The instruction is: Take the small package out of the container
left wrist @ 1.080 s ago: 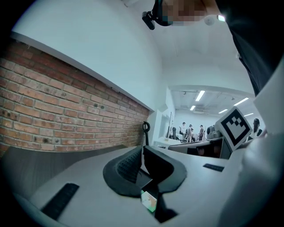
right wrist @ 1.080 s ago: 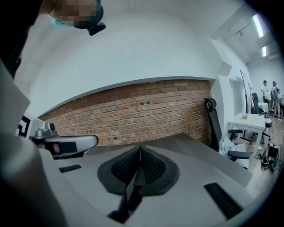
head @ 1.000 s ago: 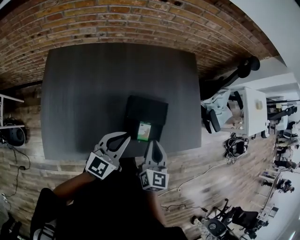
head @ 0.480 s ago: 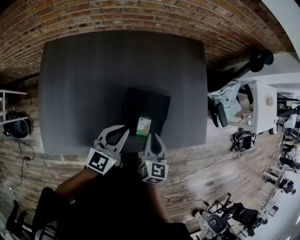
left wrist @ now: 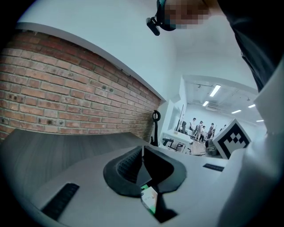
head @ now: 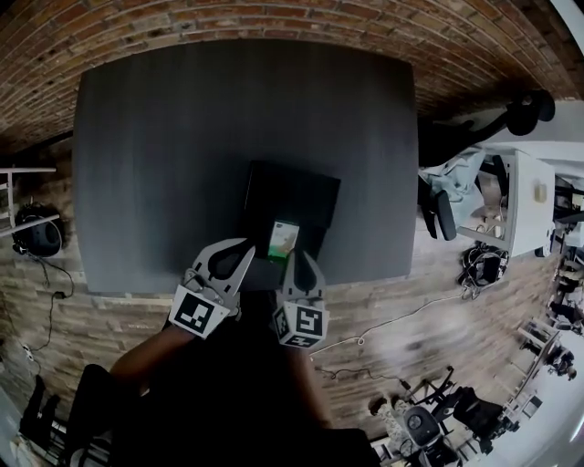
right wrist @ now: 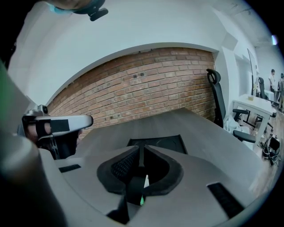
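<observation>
A dark grey table [head: 164, 164] stands against a brick wall [head: 274, 27]; near its front edge sits a shallow black container [head: 306, 193]; the small package [head: 282, 239], white and green, lies inside it at the end nearest the person, face up. Both tools are held at that front edge. The left gripper [head: 246, 253] has its jaws pressed together at the tips with nothing between them, just left of the package and apart from it; the right gripper [head: 298, 259] is likewise pinched closed and empty, its tips just beside the package's near right corner; whether they touch it I cannot tell. Through the opening behind each pair of tips a bit of the package shows; from the right gripper, only a thin sliver.
</observation>
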